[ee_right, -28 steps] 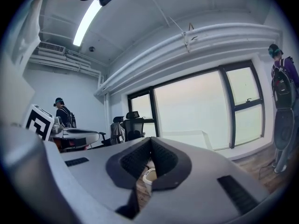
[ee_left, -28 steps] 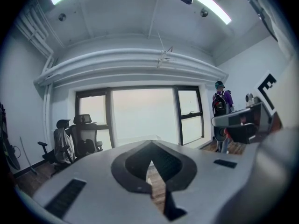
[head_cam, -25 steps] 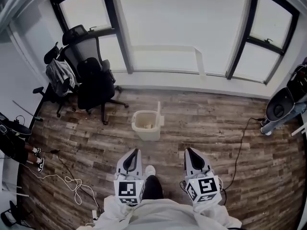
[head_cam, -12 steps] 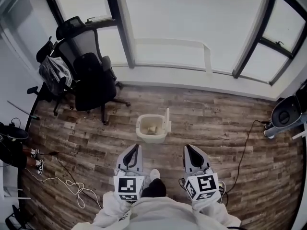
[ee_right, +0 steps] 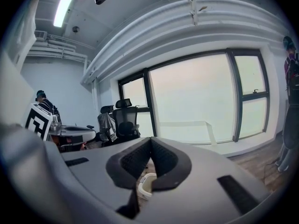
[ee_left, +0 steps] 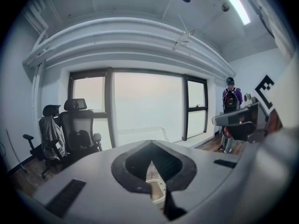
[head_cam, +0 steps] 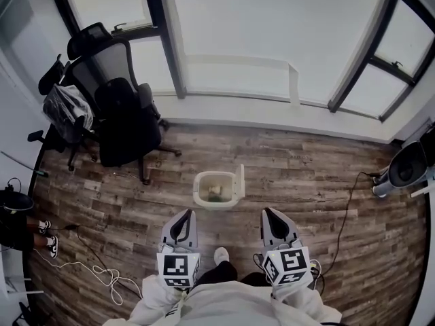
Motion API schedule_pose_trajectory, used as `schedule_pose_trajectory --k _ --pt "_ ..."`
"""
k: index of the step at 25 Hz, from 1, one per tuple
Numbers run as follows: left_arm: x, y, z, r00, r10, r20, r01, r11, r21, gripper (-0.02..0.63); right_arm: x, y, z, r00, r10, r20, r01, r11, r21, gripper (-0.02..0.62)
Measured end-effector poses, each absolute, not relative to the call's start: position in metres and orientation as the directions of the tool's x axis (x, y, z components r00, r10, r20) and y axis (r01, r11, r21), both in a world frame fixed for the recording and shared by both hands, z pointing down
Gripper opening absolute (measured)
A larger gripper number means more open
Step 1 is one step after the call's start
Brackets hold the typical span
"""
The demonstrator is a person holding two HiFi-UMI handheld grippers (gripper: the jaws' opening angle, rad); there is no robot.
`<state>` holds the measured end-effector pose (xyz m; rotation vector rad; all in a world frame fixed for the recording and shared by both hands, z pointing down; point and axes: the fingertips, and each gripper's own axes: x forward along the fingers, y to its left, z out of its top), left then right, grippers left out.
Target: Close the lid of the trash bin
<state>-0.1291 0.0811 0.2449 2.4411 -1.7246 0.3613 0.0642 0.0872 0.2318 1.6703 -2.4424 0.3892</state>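
A cream trash bin stands open on the wood floor in the head view, its lid upright along its right side and some rubbish inside. My left gripper and right gripper hang side by side nearer to me than the bin, well apart from it, both shut on nothing. Through the gap under the left gripper's meeting tips a slice of the bin shows. The right gripper's view shows the bin's rim the same way.
Black office chairs with a jacket stand at the back left by the window wall. Cables lie on the floor at the left and another cable at the right. A fan-like device is at the far right. A person stands off to one side.
The view has advanced toward the window: the bin sits lower and more central in the head view, closer to both grippers. Both grippers stay shut and level.
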Motion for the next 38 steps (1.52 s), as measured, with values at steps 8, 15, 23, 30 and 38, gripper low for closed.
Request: schedule_pose_trajectory --k 8,15,23,30,38 --pt "-0.126 0.054 0.257 0.336 -0.892 0.301 -0.935 -0.354 -0.008 0.005 0.069 0.068 0.241 -0.358 -0.875 0.326 -0.933 0.344 -0.102 0.023" --pt "-0.103 0.038 0.261 0.333 -0.889 0.313 -0.934 -0.356 -0.016 0.005 0.080 0.046 0.239 -0.394 -0.857 0.332 -0.919 0.377 -0.118 0.023" --pt "-0.072 -0.009 0.263 0.280 -0.895 0.349 -0.952 -0.307 -0.023 0.005 0.108 -0.014 0.251 -0.454 -0.830 0.325 -0.891 0.424 -0.161 0.023" --pt "-0.040 -0.038 0.254 0.220 -0.912 0.345 -0.968 -0.248 -0.037 0.005 0.141 -0.050 0.247 -0.507 -0.806 0.306 -0.862 0.474 -0.178 0.023" --pt "-0.035 -0.051 0.266 0.190 -0.912 0.363 -0.973 -0.223 -0.053 0.005 0.149 -0.071 0.264 -0.521 -0.786 0.333 -0.854 0.480 -0.203 0.023"
